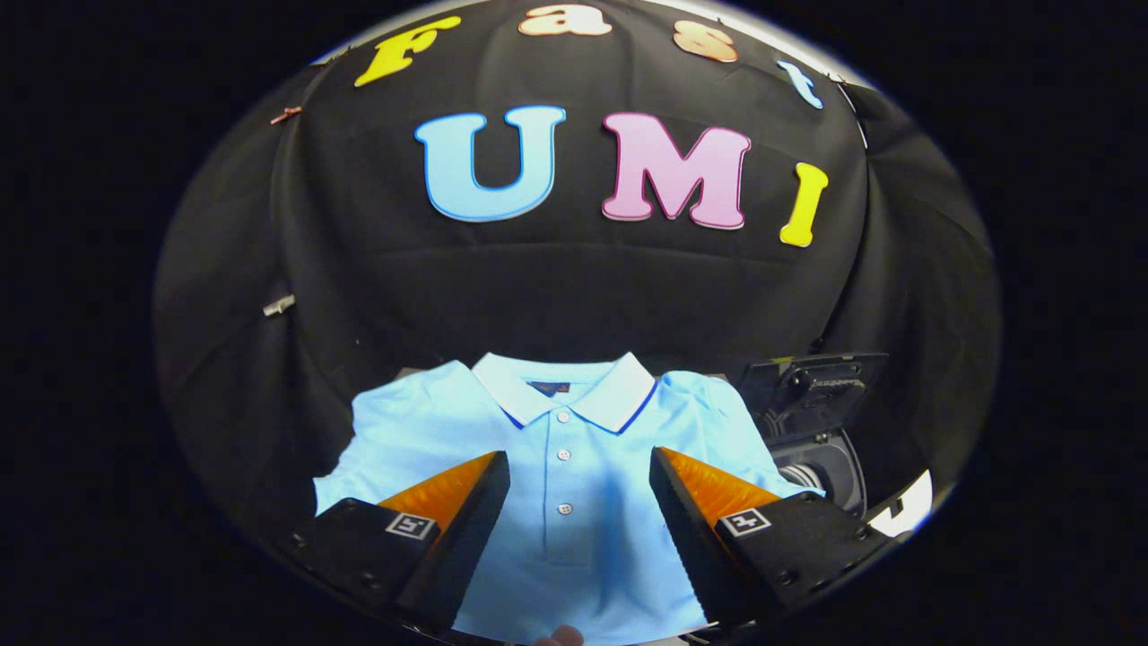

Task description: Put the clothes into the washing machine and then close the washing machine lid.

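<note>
The gripper point(579, 489) was spread wide, its two fingers apart and holding nothing, poised above the front of the shirt. Between the fingers lay the button placket point(563, 480) of a light blue polo shirt point(574, 538), spread flat and face up on a dark surface, collar point(565, 388) pointing away from the gripper. Whether the fingertips touched the cloth could not be told.

Beyond the shirt's far sleeve, just beside it, stood the washing machine point(821, 431), a small dark unit with its lid point(812, 386) raised and a round opening below.

The step in hand appeared to be the pickup. To do it well, the fingers should descend onto the chest area, gather a fold of fabric thick enough to hold, and avoid the buttons. A central pinch would likely let the sleeves hang evenly for the carry to the opening.
</note>
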`<action>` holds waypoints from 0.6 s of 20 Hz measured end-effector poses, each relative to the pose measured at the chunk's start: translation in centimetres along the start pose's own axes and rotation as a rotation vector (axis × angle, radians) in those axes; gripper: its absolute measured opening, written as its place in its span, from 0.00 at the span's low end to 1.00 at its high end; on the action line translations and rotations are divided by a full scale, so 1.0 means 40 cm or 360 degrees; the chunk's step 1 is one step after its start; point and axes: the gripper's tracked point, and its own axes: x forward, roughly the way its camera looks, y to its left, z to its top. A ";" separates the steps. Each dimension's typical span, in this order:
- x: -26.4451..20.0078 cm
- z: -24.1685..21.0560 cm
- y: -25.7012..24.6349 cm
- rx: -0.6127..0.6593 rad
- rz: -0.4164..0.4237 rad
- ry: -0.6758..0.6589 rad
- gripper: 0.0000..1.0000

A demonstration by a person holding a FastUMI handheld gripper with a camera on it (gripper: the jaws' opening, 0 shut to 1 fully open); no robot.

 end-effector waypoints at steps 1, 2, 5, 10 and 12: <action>0.013 -0.003 0.003 0.0006 0.0009 0.0057 0.99; 0.032 -0.006 0.010 0.0027 0.0019 0.0115 0.99; 0.067 -0.031 0.033 0.0033 0.0072 0.0292 0.99; 0.107 -0.104 0.045 -0.0052 0.0114 0.0529 0.99; 0.113 -0.101 0.040 -0.0001 0.0088 0.0549 1.00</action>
